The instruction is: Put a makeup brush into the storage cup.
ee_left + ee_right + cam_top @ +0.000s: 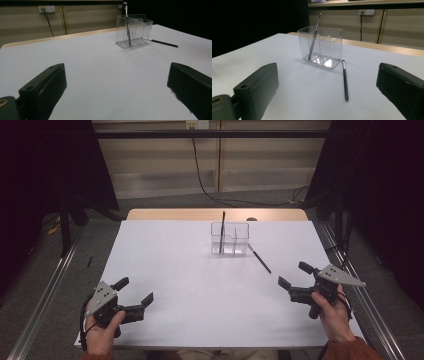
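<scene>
1. In the high view I see my left hand-held gripper (135,290) at the lower left of the frame, held in a hand (102,327) above the near edge of the white desk (190,290). Its jaws stand wide apart with nothing between them.
2. My right hand-held gripper (295,274) sits at the lower right of that view, gripped by the other hand (334,312). Its jaws are spread wide too, and hold nothing.
3. A clear plastic holder (230,239) stands upright in the upper middle of the high view, toward the far side of the desk, well apart from both grippers. A partition splits it into compartments.
4. One dark brush (222,231) stands in the holder's left compartment, leaning slightly, with its top end rising above the rim.
5. A second brush (259,258) lies flat on the desk just right of the holder, slanting toward the lower right of the frame. Its bristle end is nearest the holder.
6. In the right gripper view this loose brush (345,79) lies in the middle of the frame, between the two black jaws but farther off, with the holder (322,47) just behind it.
7. In the left gripper view the holder (133,30) appears at the upper right, with the loose brush (161,42) lying beside it.
</scene>
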The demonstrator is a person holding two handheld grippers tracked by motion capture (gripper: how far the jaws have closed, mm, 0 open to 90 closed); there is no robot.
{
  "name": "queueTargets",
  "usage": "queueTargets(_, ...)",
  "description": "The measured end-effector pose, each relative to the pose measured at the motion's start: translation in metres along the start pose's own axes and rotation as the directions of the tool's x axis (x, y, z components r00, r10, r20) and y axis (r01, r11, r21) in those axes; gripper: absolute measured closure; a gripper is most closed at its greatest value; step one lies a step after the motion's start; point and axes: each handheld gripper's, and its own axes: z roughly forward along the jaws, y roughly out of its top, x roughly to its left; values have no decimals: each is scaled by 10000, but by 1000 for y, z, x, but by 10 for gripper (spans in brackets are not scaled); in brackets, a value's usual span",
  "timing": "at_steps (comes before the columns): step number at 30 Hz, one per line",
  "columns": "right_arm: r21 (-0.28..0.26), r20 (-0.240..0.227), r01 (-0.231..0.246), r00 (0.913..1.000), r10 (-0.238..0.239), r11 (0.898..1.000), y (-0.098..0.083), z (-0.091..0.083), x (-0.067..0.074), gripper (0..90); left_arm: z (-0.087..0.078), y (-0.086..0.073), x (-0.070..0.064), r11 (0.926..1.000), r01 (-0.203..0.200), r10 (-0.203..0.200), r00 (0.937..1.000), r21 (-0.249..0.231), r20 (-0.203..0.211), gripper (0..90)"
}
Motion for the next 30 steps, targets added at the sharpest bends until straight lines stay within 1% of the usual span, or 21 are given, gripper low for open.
queueTargets(2,-84,68,-8,10000,9,10000,-2,-6,0,35,0,0,0,10000,36,-36,10000,27,-32,24)
queueTargets(3,-138,145,-15,9999,17,9999,-2,-8,0,35,0,0,-1,10000,-29,29,10000,22,-25,24)
queueTargets(5,-154,151,14,9999,-11,9999,-5,-13,1,33,-1,0,-2,10000,10,-10,10000,-28,-17,24)
queueTargets(8,-202,140,21,9999,-19,9998,-10,-22,1,29,-2,0,-3,10000,-59,59,10000,-28,-26,24)
queueTargets(9,-156,128,43,9999,-41,9999,-11,-24,1,24,-2,0,-4,10000,-7,7,10000,-26,-18,24)
queueTargets(12,-11,227,39,9997,-39,10000,-17,-30,1,13,-3,0,-5,10000,-52,52,10000,-9,-33,24)
queueTargets(16,-14,166,8,9999,-8,10000,-22,-38,0,7,-4,0,-5,10000,-32,32,10000,-48,-20,24)
queueTargets(18,-24,94,46,9999,-46,10000,-23,-39,0,5,-3,0,-5,10000,-4,4,10000,-26,-39,24)
queueTargets(22,-54,163,46,9999,-45,10000,-22,-37,-2,6,-3,0,-5,9999,-150,151,9998,-65,101,24)
queueTargets(24,-67,206,16,9998,-15,10000,-22,-37,-2,6,-3,0,-5,9999,-88,89,9999,-100,85,23)
queueTargets(26,-56,138,54,9999,-53,10000,-22,-38,-2,3,-3,0,-5,9999,-74,75,9999,-96,84,24)
queueTargets(28,-39,144,51,9999,-50,10000,-22,-37,-2,3,-3,0,-5,9999,-150,151,9998,-85,121,24)
queueTargets(30,-26,103,86,9999,-86,10000,-22,-36,-2,3,-2,0,-5,9999,-89,89,9999,-51,104,24)
